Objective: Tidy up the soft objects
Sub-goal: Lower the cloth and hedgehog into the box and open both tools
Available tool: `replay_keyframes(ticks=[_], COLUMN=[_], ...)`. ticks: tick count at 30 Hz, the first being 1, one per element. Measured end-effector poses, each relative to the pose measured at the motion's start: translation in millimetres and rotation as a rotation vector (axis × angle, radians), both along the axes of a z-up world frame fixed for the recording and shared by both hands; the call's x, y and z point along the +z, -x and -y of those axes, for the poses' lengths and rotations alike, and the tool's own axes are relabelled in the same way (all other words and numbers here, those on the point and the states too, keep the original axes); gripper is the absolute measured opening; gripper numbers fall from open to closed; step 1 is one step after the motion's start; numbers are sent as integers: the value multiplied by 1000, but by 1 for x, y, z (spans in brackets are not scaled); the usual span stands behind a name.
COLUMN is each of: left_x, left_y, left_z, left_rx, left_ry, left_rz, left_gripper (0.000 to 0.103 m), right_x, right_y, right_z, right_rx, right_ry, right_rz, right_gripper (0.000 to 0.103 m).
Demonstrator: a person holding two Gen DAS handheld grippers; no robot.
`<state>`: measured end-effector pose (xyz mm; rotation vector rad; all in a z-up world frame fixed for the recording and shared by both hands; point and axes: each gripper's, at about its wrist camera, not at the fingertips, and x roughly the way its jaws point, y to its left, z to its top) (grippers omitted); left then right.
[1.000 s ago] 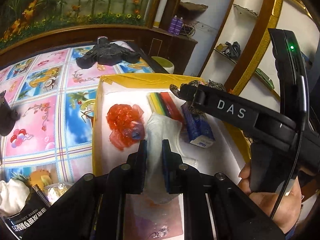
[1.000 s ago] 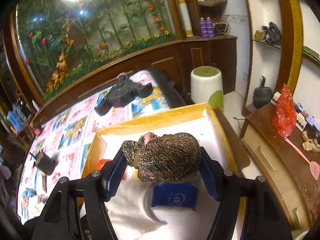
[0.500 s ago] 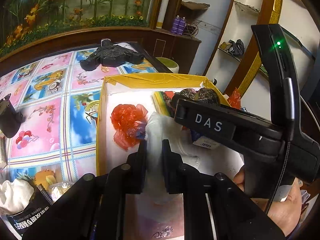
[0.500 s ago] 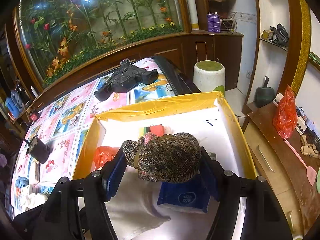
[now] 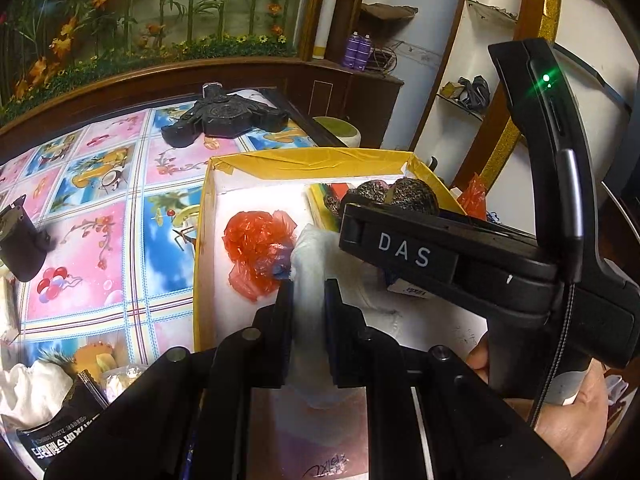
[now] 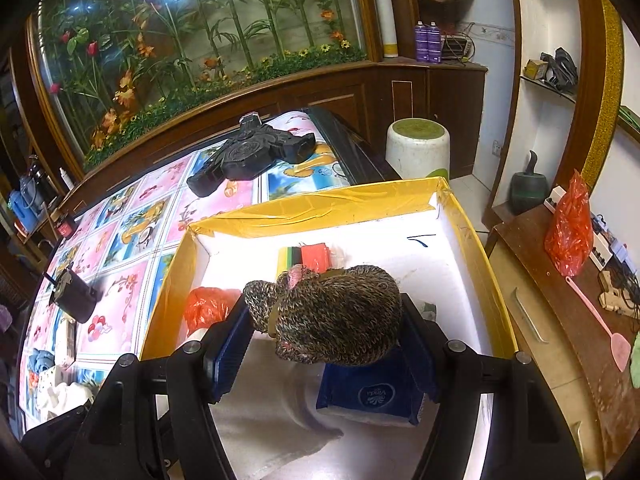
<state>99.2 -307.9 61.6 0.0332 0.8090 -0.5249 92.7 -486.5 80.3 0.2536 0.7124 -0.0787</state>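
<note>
I am pinching a white cloth (image 5: 308, 264) tight in my left tongs (image 5: 308, 300), draped inside the yellow box (image 5: 304, 160) beside the red bag (image 5: 256, 252). My right tongs (image 6: 328, 320) are gripping a knit hat (image 6: 340, 316) over the box's middle, directly above a blue pack (image 6: 372, 392) in the way.

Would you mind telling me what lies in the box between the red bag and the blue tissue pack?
The white cloth, pinched by the left gripper, lies between the red bag and the tissue pack; the left wrist view shows it best.
</note>
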Motion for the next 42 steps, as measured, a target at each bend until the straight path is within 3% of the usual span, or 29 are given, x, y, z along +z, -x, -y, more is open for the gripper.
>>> replay_keyframes(ticks=[23, 28, 37, 42], left_x=[1, 1, 2, 7], left_y=[4, 4, 8, 14], left_z=[0, 2, 3, 2], left_rx=[3, 4, 17, 36], left_ry=[-20, -28, -50, -58], left_rz=[32, 37, 63, 112], left_gripper=[14, 16, 16, 25], right_x=[2, 6, 8, 9], right_y=[5, 10, 19, 23], right_z=[0, 2, -1, -1], right_rx=[7, 5, -7, -14], right_ry=[-16, -29, -33, -35], right_rz=[9, 34, 62, 74], right_gripper=[71, 77, 78, 79])
